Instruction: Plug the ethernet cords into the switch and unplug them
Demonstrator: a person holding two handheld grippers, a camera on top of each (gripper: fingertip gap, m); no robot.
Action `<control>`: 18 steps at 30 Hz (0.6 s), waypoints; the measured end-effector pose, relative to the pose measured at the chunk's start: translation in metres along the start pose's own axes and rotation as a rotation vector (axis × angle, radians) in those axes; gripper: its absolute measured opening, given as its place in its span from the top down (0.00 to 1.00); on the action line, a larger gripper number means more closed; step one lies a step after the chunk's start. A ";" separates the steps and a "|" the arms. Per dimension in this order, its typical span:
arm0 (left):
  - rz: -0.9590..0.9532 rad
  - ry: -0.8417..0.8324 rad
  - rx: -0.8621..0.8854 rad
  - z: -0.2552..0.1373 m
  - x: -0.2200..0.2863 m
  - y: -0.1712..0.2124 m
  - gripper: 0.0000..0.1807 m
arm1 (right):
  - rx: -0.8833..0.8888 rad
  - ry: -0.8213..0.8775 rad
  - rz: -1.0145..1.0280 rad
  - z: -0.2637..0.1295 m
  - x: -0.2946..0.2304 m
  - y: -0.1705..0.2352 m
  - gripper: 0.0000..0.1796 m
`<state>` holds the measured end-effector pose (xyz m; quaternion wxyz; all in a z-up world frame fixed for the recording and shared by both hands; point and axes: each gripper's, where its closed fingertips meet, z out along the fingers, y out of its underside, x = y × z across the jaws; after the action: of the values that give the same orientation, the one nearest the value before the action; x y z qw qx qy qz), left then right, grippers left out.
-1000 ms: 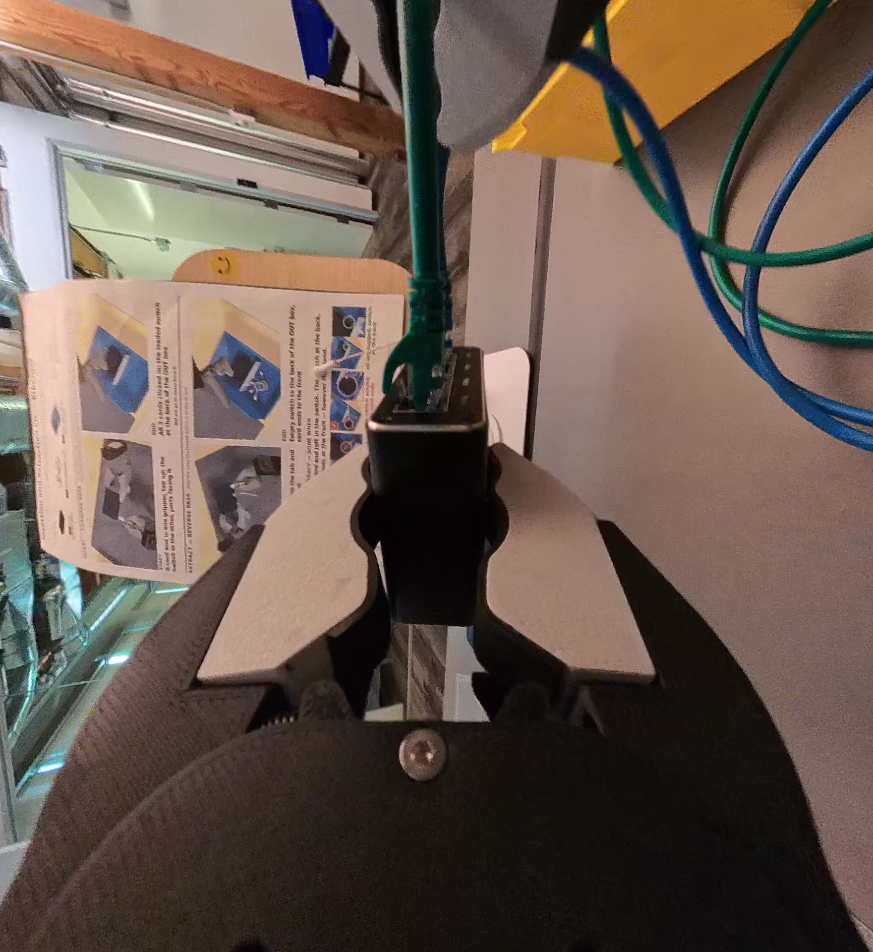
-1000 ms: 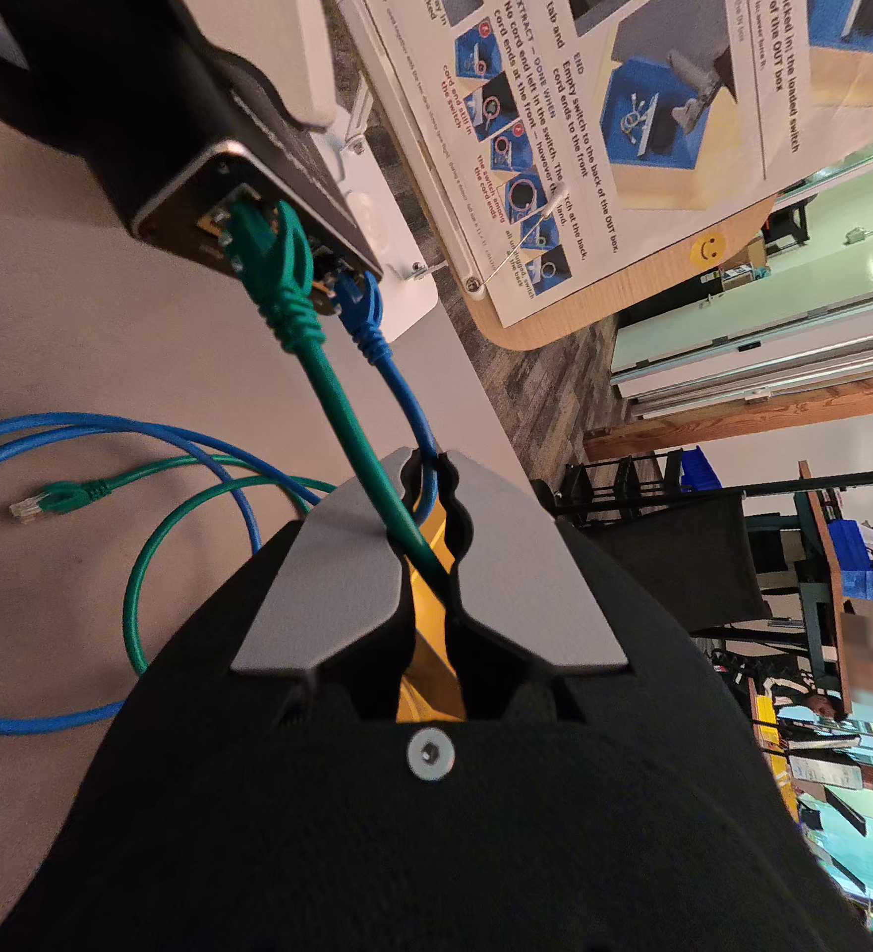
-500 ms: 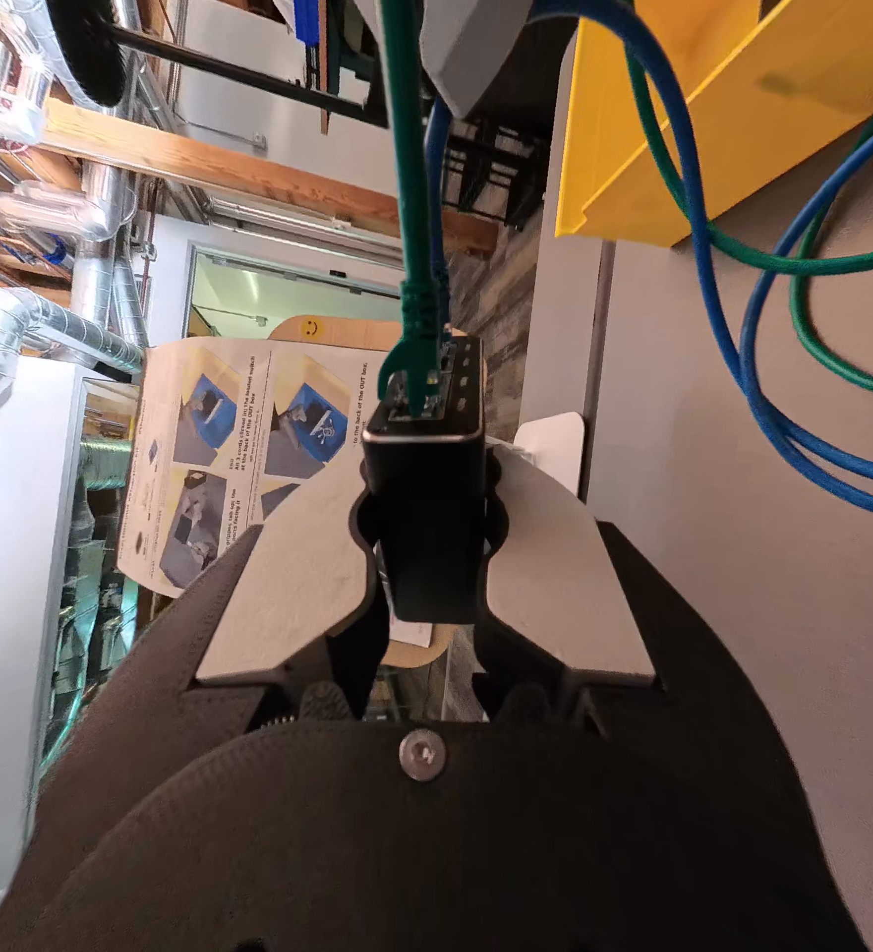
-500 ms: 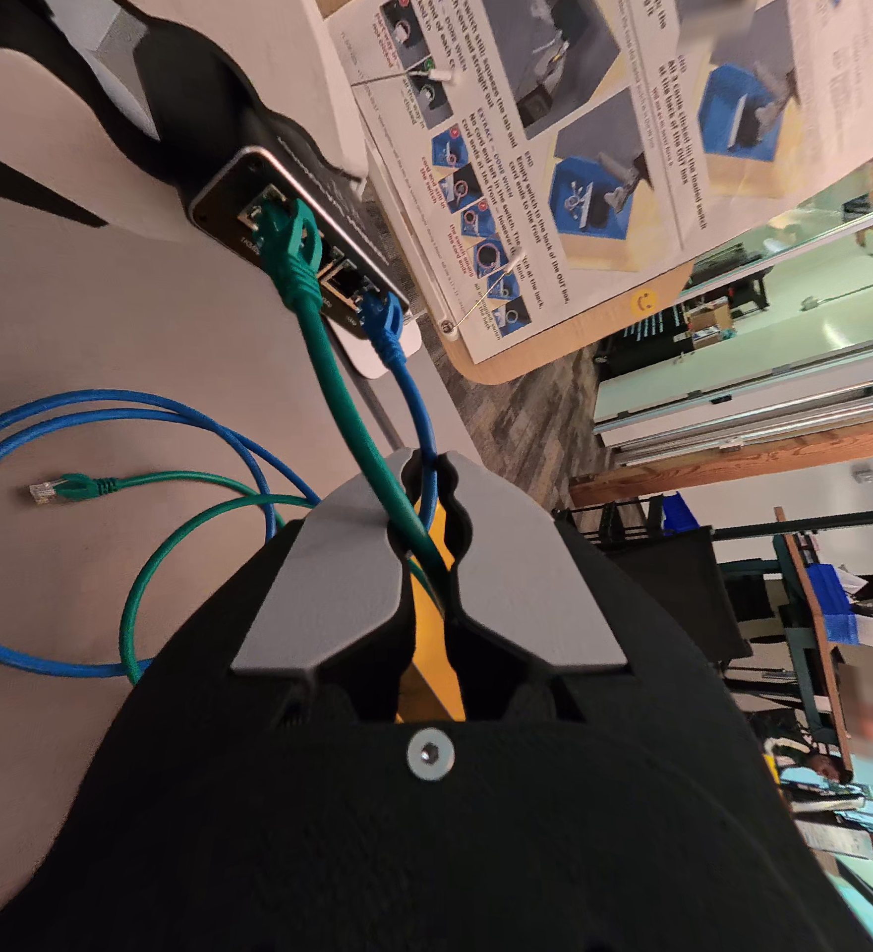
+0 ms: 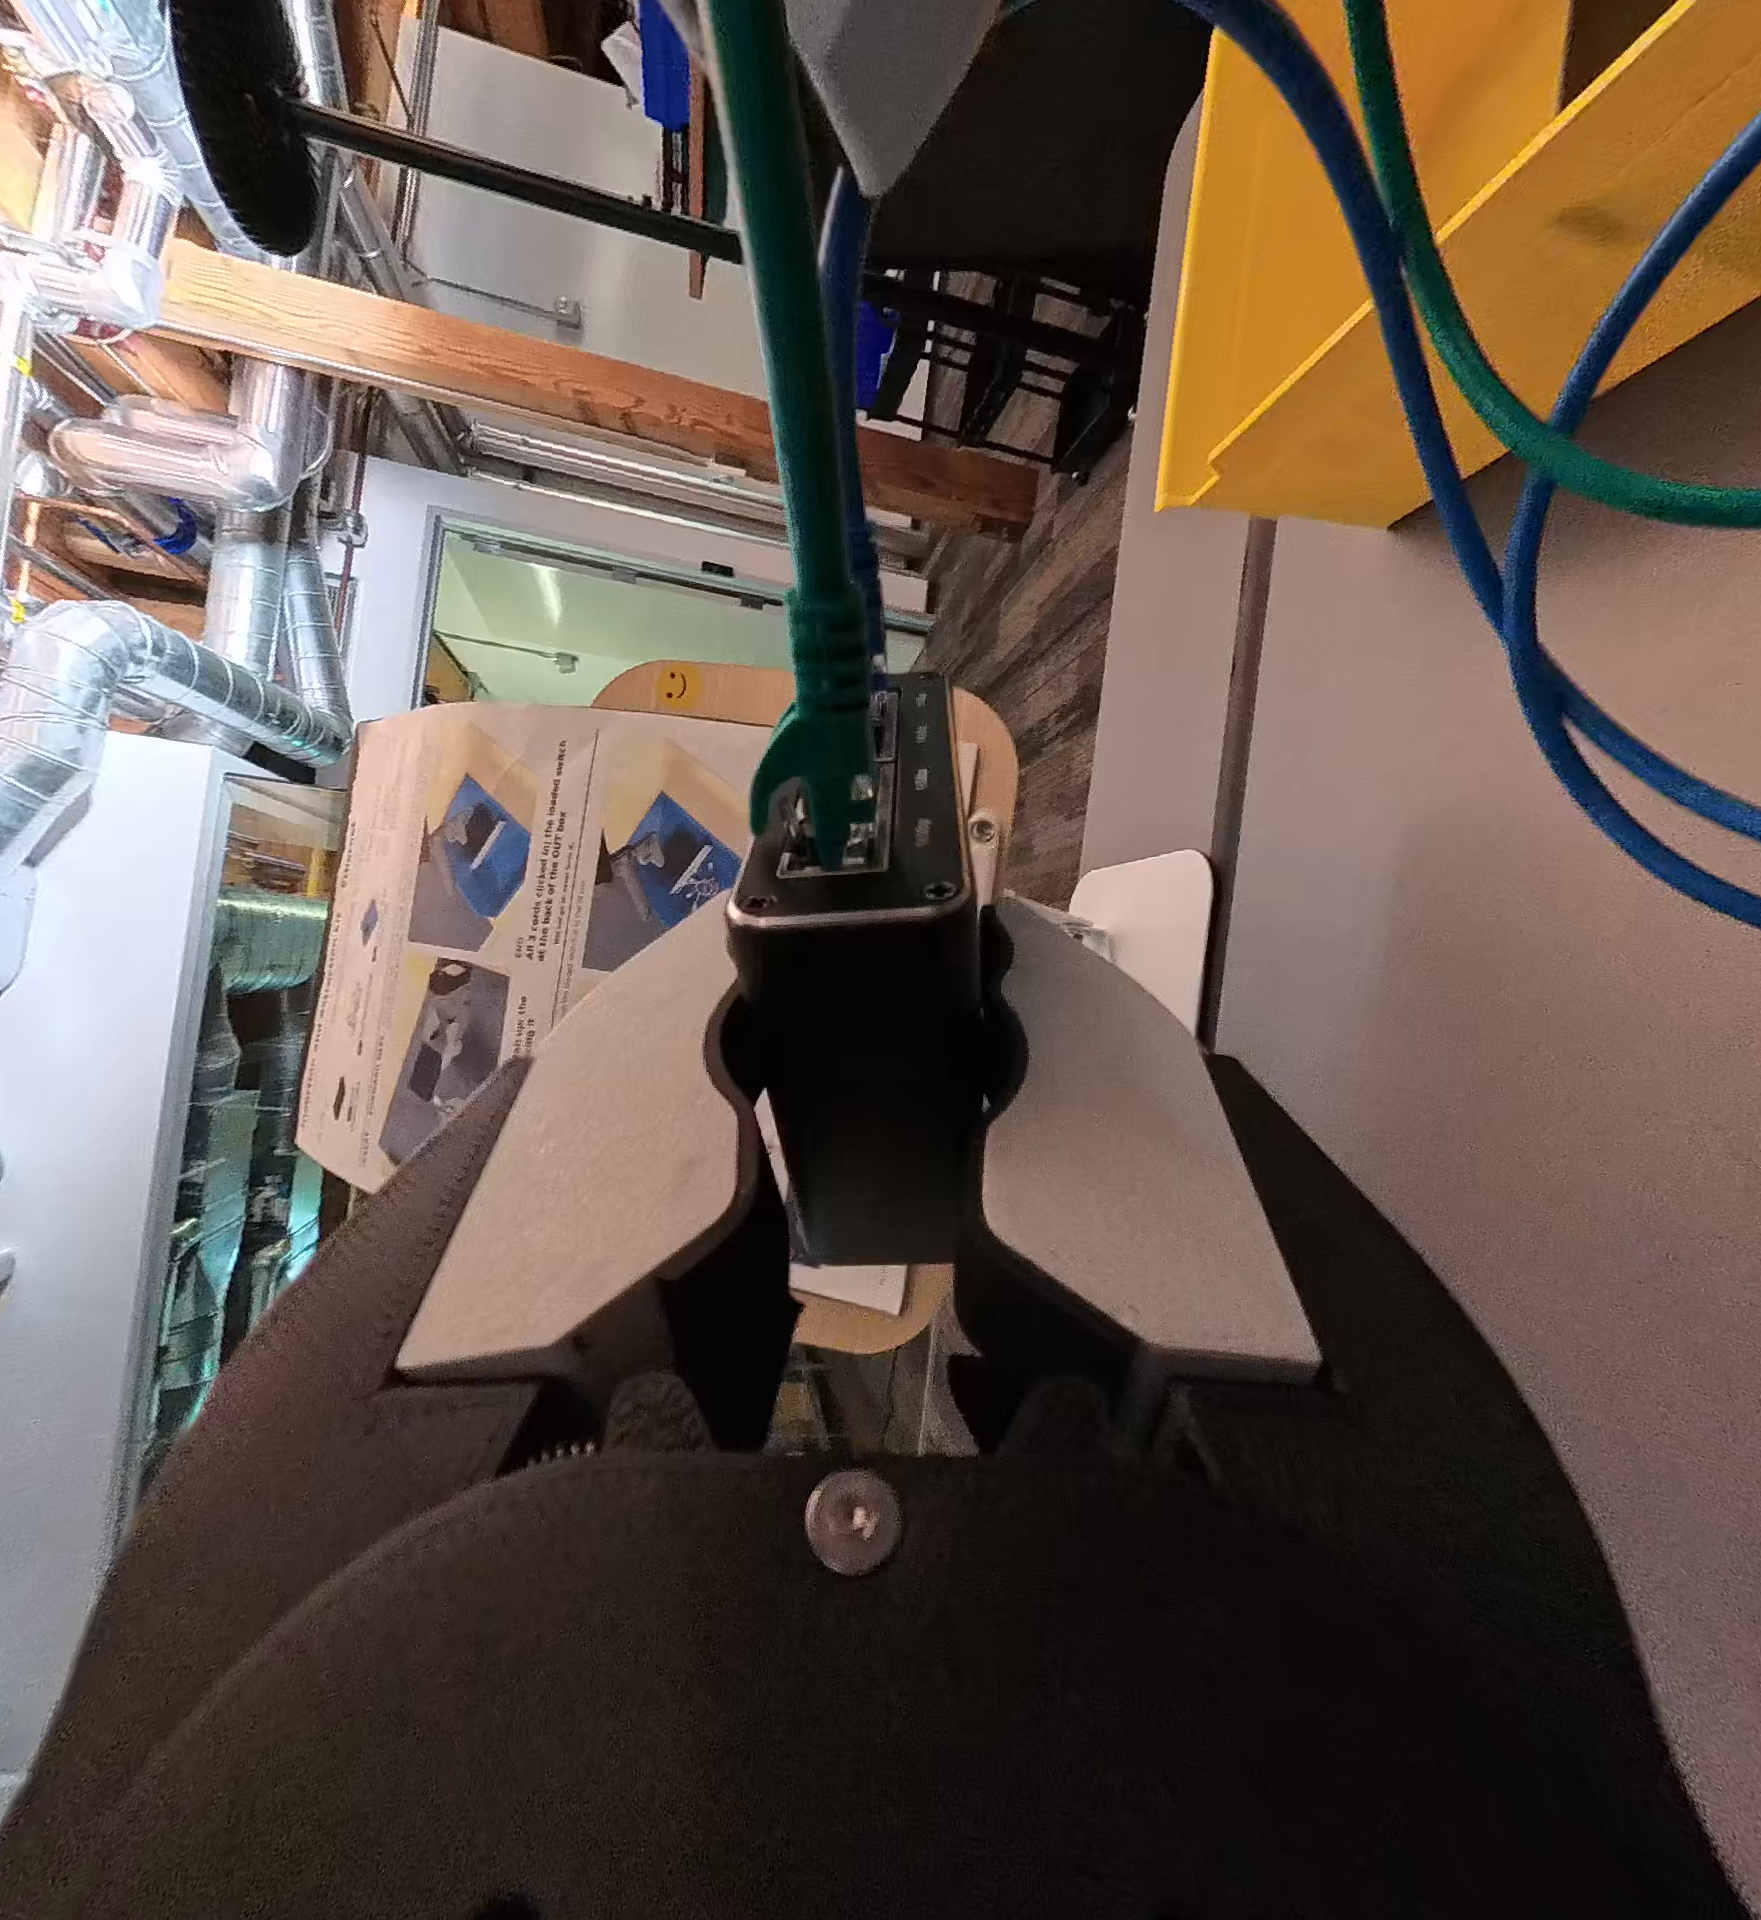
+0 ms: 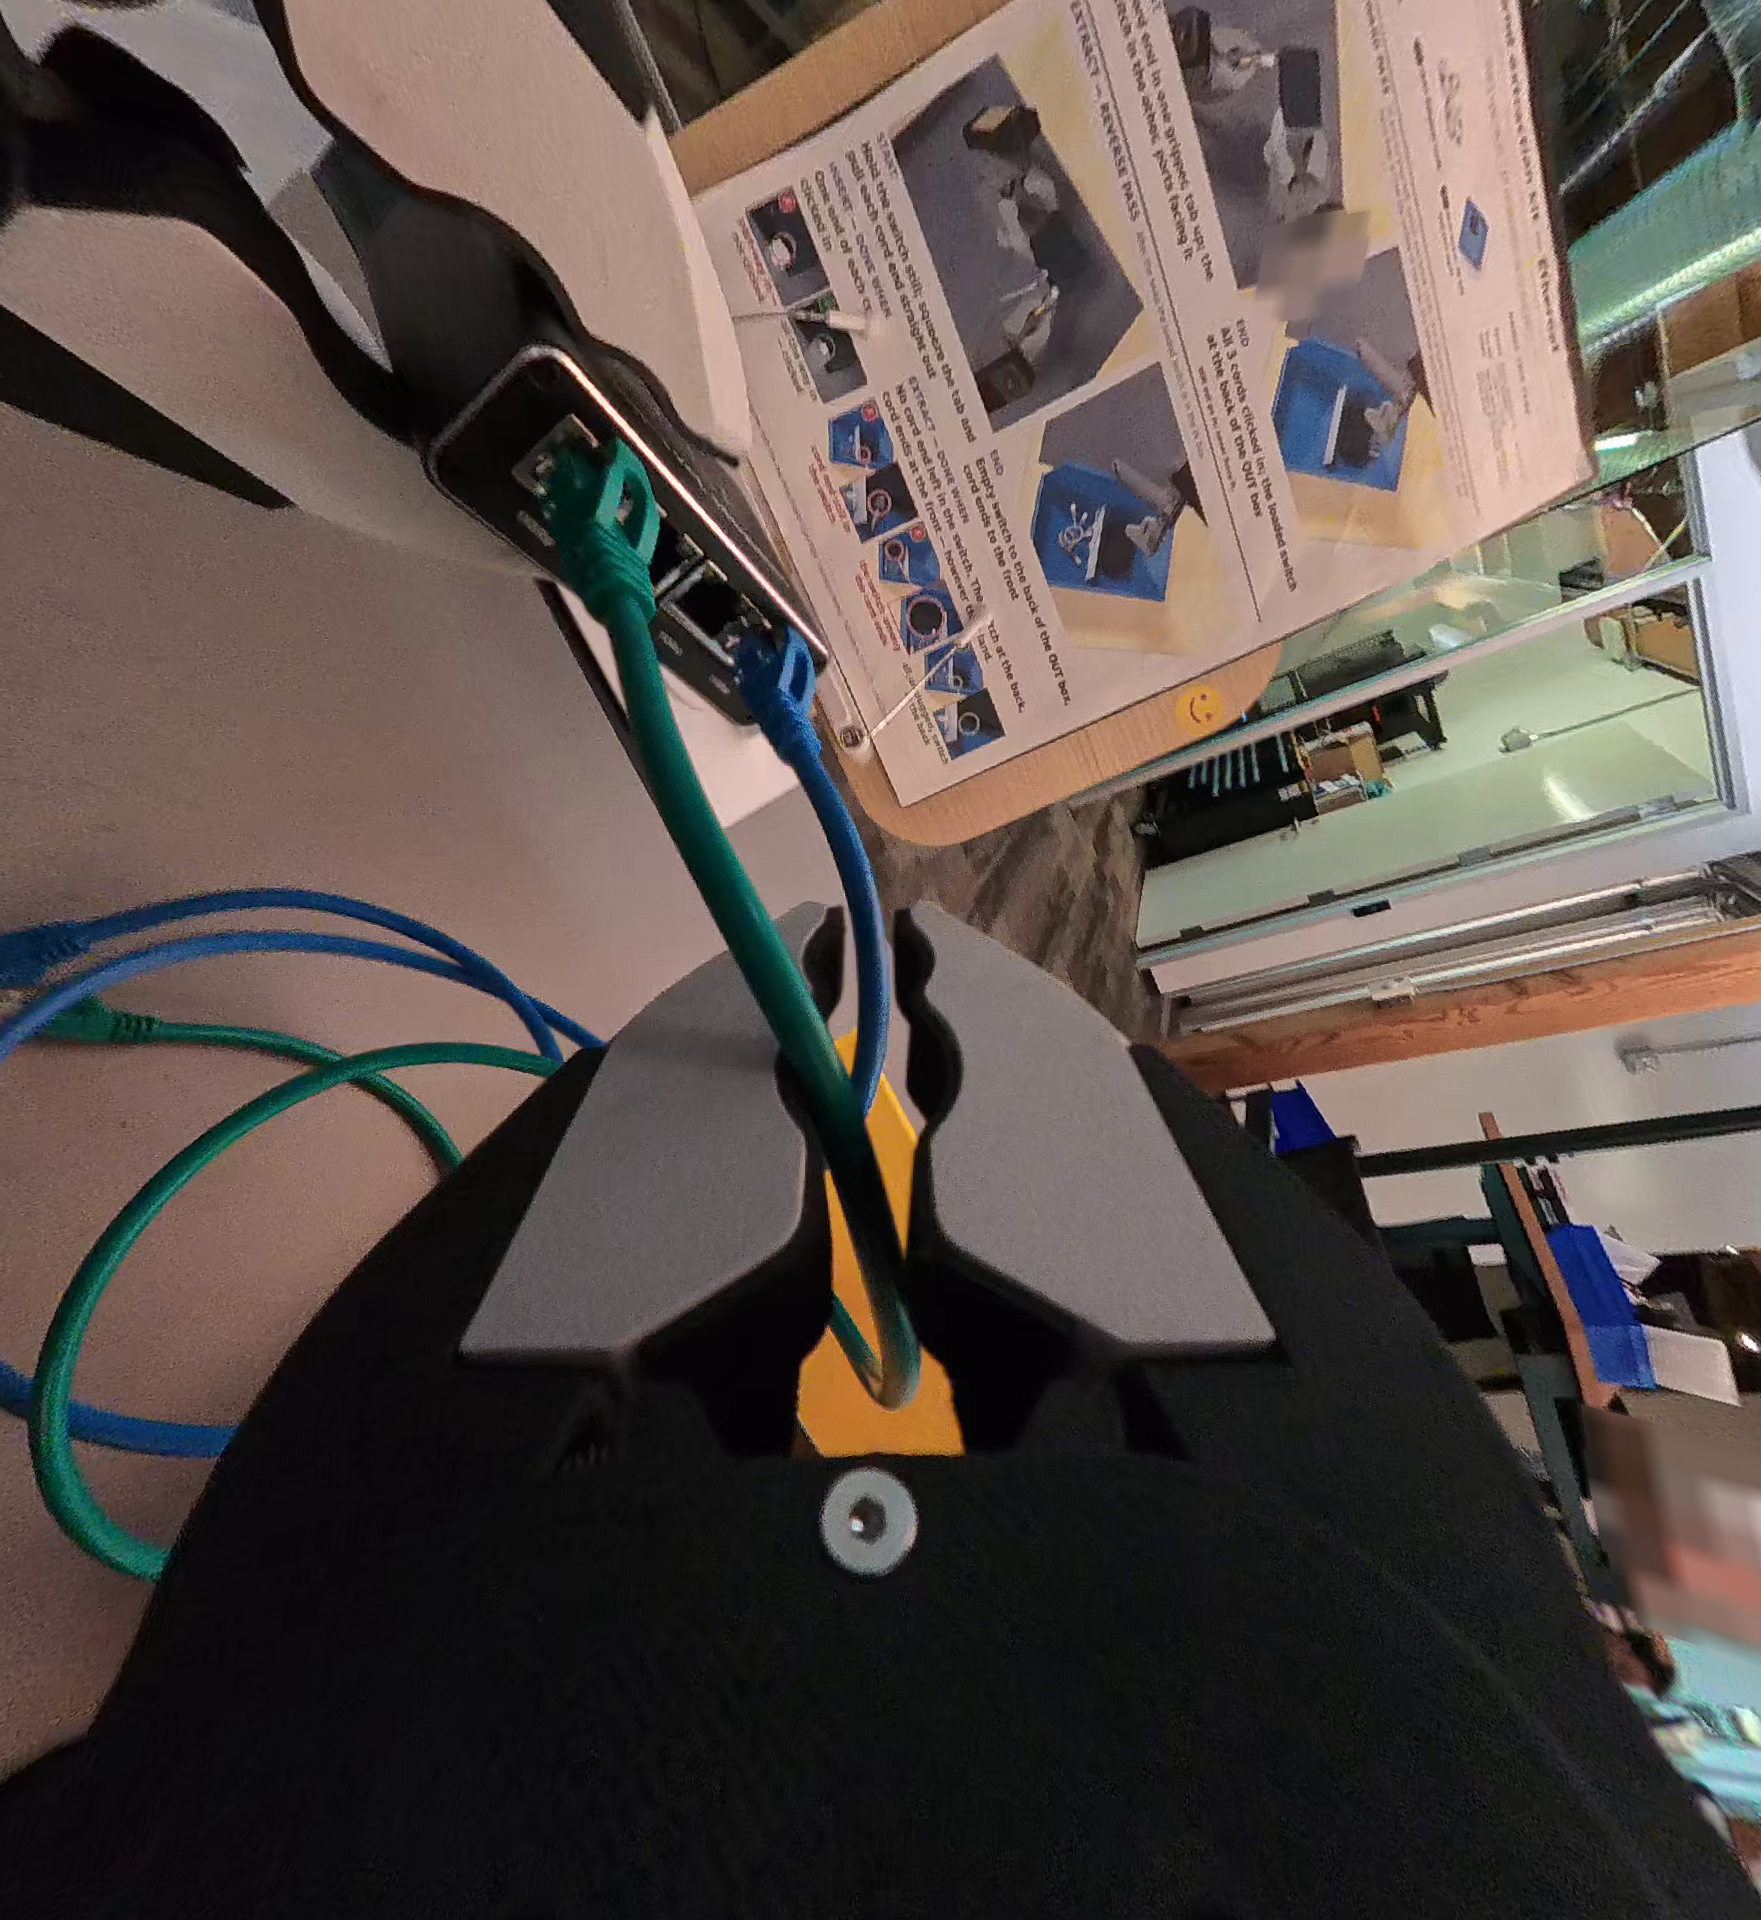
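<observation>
My left gripper (image 5: pixel 860 935) is shut on the black switch (image 5: pixel 855 1060) and holds it off the grey table, ports facing away. A green cord (image 5: pixel 803 416) is plugged into a port near one end, and a blue cord (image 5: pixel 855 270) into a port farther along. In the right wrist view the switch (image 6: pixel 502 457) shows the green plug (image 6: pixel 595 520) and the blue plug (image 6: pixel 777 675) seated, with empty ports between them. My right gripper (image 6: pixel 865 920) is closed around the green cord (image 6: pixel 710 852). The blue cord (image 6: pixel 855 852) also runs between its fingers.
The slack of both cords loops on the grey table (image 6: pixel 180 727), with a loose green plug (image 6: pixel 97 1023). A yellow bin (image 5: pixel 1375 260) stands on the table behind my right gripper. An instruction sheet on a wooden board (image 5: pixel 502 935) stands beyond the switch. The tips of one gripper are about 10 centimeters away from the tips of the other.
My right gripper has slid back along the cords, so more cord shows between it and the switch. My left gripper has swung the switch, and the background has shifted. Both plugs stay seated.
</observation>
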<state>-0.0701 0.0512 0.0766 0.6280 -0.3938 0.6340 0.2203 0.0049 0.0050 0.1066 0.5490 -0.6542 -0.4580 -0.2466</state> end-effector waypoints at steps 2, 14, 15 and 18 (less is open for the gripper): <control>0.007 -0.008 -0.007 0.000 -0.002 0.003 0.80 | 0.050 -0.027 0.027 -0.005 -0.001 -0.006 0.87; -0.100 -0.105 0.076 -0.025 -0.039 0.006 0.79 | 1.030 -0.106 0.268 -0.163 0.066 -0.042 0.81; -0.096 -0.118 0.078 -0.027 -0.041 0.006 0.80 | 1.077 -0.103 0.346 -0.168 0.078 -0.035 0.83; -0.072 -0.131 0.072 -0.030 -0.043 0.003 0.80 | 1.028 -0.103 0.363 -0.152 0.083 -0.020 0.82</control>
<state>-0.0955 0.0394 0.1210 0.6893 -0.3784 0.5845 0.1999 0.0528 -0.1116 0.2265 0.8085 -0.3815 -0.4257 0.1401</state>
